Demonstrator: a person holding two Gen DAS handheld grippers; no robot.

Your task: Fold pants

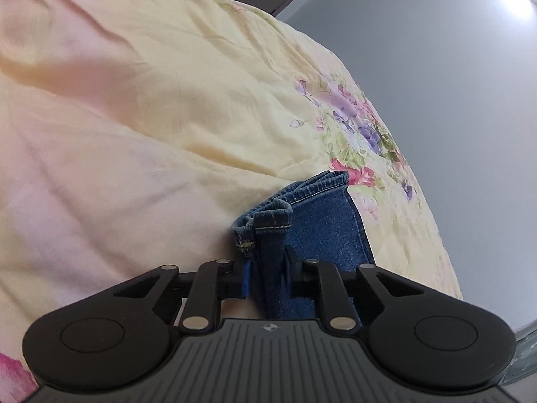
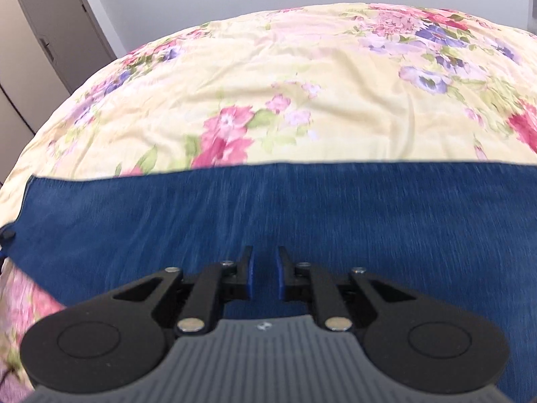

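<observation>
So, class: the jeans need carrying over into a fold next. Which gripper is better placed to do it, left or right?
Left, probably. The left gripper is already shut on the jeans near their stitched hems. The right gripper is slightly open above flat denim with nothing between its fingers.

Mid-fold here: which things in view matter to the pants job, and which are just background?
Job:
- jeans
- left gripper, shut on the jeans' hem end
- right gripper, slightly open over the denim

Background:
- floral bedspread
- grey cabinet
- wall
</observation>
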